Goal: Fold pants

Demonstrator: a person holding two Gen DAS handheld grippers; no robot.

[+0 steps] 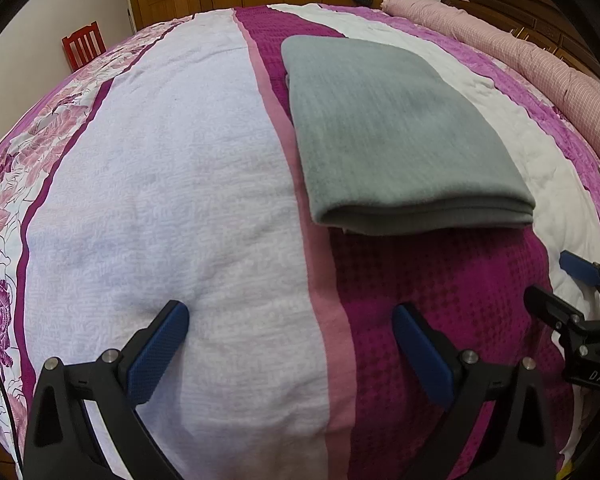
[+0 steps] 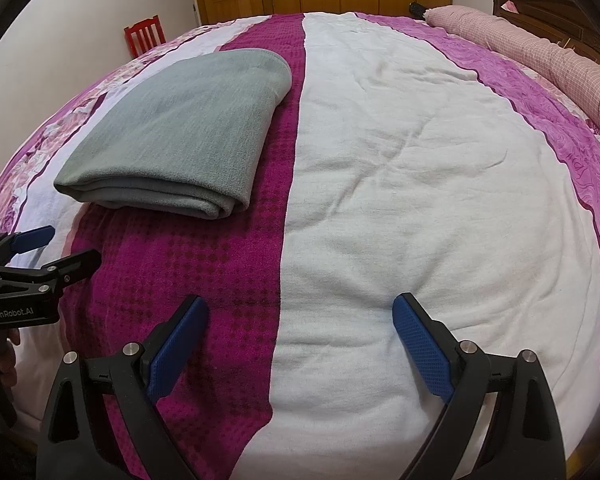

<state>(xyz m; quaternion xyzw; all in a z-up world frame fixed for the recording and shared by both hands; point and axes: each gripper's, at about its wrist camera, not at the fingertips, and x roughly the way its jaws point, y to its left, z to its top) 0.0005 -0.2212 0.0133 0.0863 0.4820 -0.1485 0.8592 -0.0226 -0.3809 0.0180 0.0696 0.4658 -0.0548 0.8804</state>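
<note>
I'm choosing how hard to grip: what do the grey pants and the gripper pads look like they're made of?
Grey pants: soft fleece-like knit, matte, with a fuzzy nap and thick rounded folds. Pads on the right gripper: probably blue rubber or plastic, with a dotted grip texture.

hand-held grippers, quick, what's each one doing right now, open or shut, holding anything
Left hand-held gripper: open, holding nothing, above the bedspread.
Right hand-held gripper: open, holding nothing; the folded grey pants lie apart from both.

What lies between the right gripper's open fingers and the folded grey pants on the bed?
Only bare bedspread, its dark magenta stripe, lies between the right gripper and the folded grey pants. The right wrist view shows this.
</note>
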